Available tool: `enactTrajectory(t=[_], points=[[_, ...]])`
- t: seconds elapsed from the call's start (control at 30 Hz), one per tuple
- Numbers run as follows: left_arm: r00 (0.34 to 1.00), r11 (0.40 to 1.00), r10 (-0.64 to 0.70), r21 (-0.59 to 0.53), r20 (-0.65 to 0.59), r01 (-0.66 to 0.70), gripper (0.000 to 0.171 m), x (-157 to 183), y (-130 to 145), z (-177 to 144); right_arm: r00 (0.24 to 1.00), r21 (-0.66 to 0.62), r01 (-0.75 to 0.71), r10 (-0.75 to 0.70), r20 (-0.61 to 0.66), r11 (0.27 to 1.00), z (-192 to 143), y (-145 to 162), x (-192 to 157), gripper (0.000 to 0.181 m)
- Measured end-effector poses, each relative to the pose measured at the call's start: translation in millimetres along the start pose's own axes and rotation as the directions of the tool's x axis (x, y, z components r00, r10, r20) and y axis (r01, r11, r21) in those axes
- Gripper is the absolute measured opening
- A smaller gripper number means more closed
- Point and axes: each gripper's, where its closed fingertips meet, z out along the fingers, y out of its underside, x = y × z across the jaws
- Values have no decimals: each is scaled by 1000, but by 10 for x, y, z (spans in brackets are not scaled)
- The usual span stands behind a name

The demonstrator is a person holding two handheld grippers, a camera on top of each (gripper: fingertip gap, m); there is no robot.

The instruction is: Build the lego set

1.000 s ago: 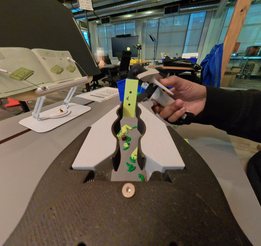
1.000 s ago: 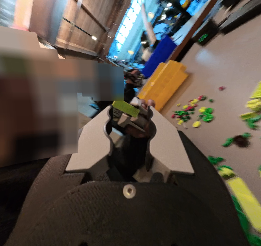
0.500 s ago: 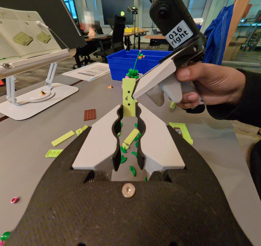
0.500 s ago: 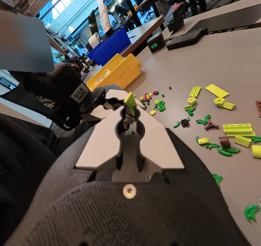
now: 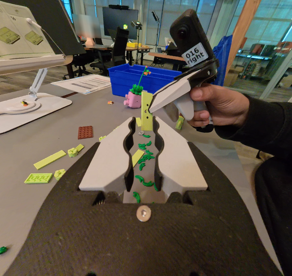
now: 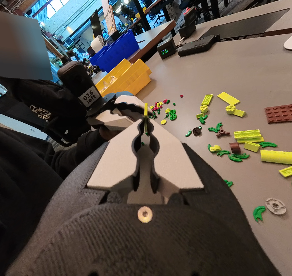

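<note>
A flat lime tile with a small printed face (image 5: 145,120) stands upright just beyond my left gripper's (image 5: 144,118) fingertips. The jaws stand slightly wider than the tile, with a gap on its left side. My right gripper (image 5: 150,110), held by a hand, pinches the tile's right edge from the right. In the right wrist view the tile (image 6: 145,108) shows edge-on, and my right gripper (image 6: 145,121) is shut on it. The left gripper's fingers (image 6: 126,100) lie just behind the tile. Both grippers are raised above the grey table (image 6: 221,81).
A pink pot with a green plant (image 5: 134,100) stands before a blue bin (image 5: 126,78). An instruction booklet on a stand (image 5: 19,35) is far left. A brown plate (image 6: 279,113), lime pieces (image 6: 246,134), green leaves (image 5: 146,156), a yellow bin (image 6: 126,80) and black devices (image 6: 196,45) lie around. Both grippers' tips are close together, under 4 cm apart.
The right gripper swung round and closed on the tile's edge. The left gripper tilted down and the tile now sits a little beyond its fingertips, with a gap beside it.
</note>
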Motion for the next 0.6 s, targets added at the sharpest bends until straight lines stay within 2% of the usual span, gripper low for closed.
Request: enactTrajectory(t=[0.17,0.3,0.43,0.53,0.6], points=[[995,993,-96,68,-33,98,19,-45,-94,-68,1000,-21,14,-15,-16,1000,-20,36,23,0],[990,983,-143,112,-14,143,18,-139,-148,-125,999,-98,22,-25,-31,995,-16,155,43,0],[986,978,-167,128,5,165,17,-219,-152,-167,1000,-316,0,-5,-15,949,10,512,3,0],[986,981,-166,109,11,163,17,-236,-114,-165,1000,-507,-2,-9,-20,862,-6,877,-3,0],[987,982,-163,103,14,161,17,-238,-101,-159,1000,-591,1,-10,-11,807,-15,1071,-23,0]])
